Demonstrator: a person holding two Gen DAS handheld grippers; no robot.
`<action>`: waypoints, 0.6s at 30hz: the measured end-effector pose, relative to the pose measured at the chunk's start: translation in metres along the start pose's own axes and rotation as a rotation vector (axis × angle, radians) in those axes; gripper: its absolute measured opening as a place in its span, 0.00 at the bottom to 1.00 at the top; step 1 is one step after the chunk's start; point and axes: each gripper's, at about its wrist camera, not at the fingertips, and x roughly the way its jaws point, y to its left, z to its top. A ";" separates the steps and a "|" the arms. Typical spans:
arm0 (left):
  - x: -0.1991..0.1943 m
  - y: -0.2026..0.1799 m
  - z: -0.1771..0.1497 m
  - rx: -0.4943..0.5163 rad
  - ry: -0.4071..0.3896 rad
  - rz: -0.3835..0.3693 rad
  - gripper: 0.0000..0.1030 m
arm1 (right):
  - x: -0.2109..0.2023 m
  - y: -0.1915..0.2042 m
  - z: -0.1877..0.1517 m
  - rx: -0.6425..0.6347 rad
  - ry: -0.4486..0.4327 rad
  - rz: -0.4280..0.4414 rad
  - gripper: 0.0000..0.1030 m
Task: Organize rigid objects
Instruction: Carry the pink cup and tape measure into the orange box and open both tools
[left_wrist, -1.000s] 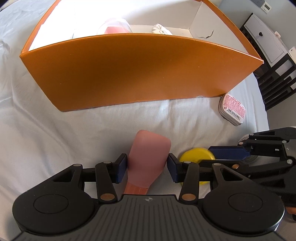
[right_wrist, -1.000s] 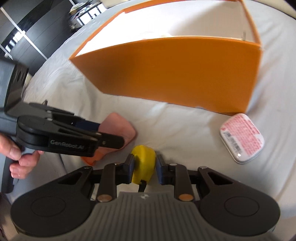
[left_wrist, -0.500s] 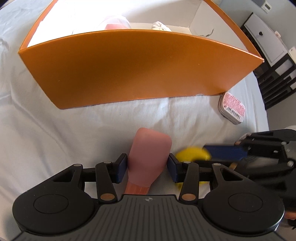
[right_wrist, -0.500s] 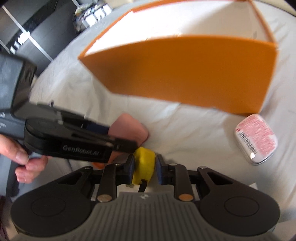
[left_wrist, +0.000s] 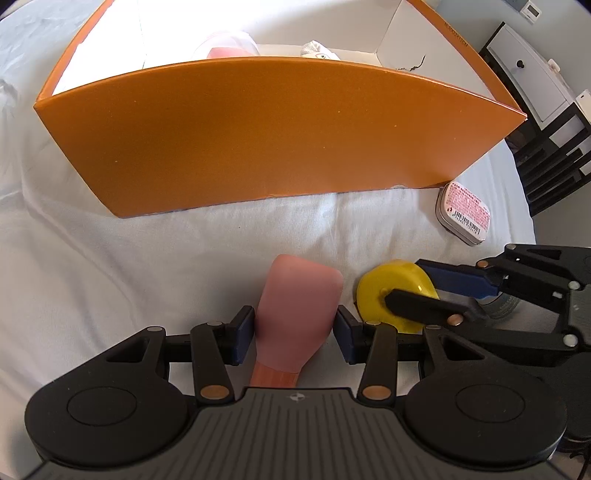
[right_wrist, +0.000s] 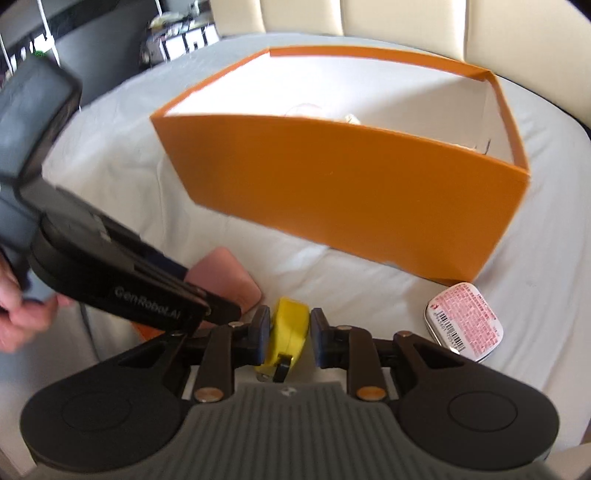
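Observation:
A pink bottle (left_wrist: 299, 306) lies on the white sheet with its orange cap toward the camera. My left gripper (left_wrist: 295, 330) is shut on it, one pad on each side. Just right of it is a yellow tape measure (left_wrist: 388, 291), standing on edge between the pads of my right gripper (right_wrist: 290, 328). Those jaws are opening slightly, with the pads still against the tape measure's (right_wrist: 290, 325) flat sides. Behind both stands the orange box (left_wrist: 277, 129), open at the top. The pink bottle (right_wrist: 229, 277) shows partly behind the left gripper in the right wrist view.
A small pink-labelled tin (left_wrist: 463, 214) lies on the sheet by the box's right corner. Inside the box are a clear pink-topped item (left_wrist: 229, 46) and a white object (left_wrist: 319, 51). Dark and white furniture (left_wrist: 535, 74) stands beyond the bed's right edge. A hand (right_wrist: 14, 314) holds the left gripper.
My right gripper has rolled and tilted up with the tape measure between its pads, so the whole box now shows. The left gripper and the bottle have stayed put.

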 end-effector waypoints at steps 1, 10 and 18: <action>0.000 0.000 0.000 0.001 0.000 0.000 0.51 | 0.002 -0.001 0.000 0.004 0.013 -0.010 0.25; -0.011 0.002 -0.004 -0.011 -0.055 -0.031 0.50 | -0.002 -0.010 -0.002 0.080 -0.014 0.025 0.23; -0.047 0.004 -0.005 -0.051 -0.191 -0.130 0.49 | -0.027 -0.020 -0.005 0.141 -0.108 0.030 0.20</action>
